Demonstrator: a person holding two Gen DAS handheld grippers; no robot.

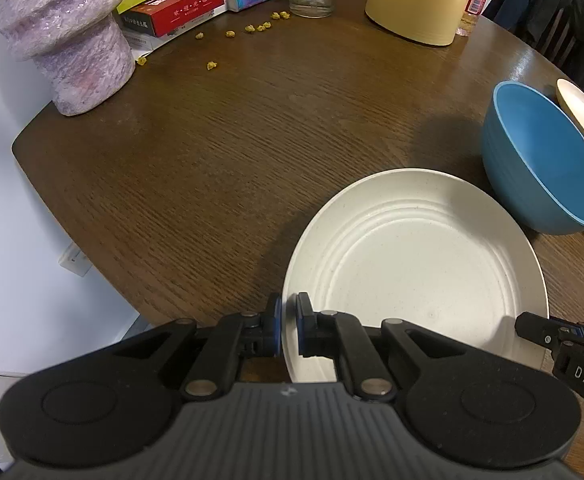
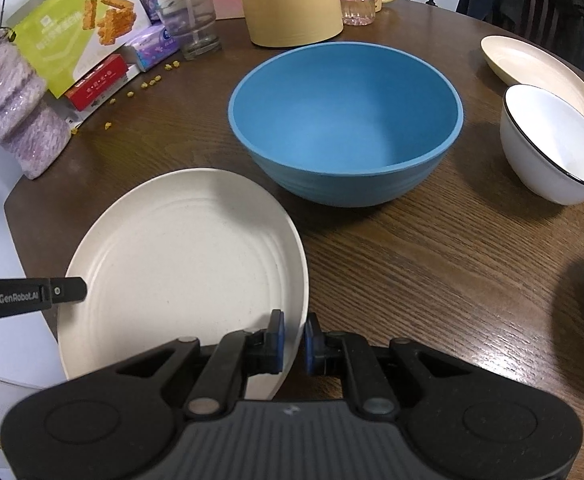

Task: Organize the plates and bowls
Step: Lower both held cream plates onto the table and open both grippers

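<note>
1. Plainly, the left claw [image 1: 287, 320] and right claw [image 2: 294, 340] each clamp opposite rims of the cream ridged plastic plate [image 1: 416, 276], sharing its weight.
2. It sits near the dark wooden worktop's [image 1: 211, 160] near edge, beside the blue plastic bowl [image 2: 346, 120], probably about to be lifted.

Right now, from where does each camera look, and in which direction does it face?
Left wrist: sits on the left gripper, looks down along its fingers, shut on the cream plate rim; right gripper's tip shows.
Right wrist: sits on the right gripper, shut on the same plate's opposite rim; left gripper's tip shows.
Shared: plate, blue bowl, table.
</note>
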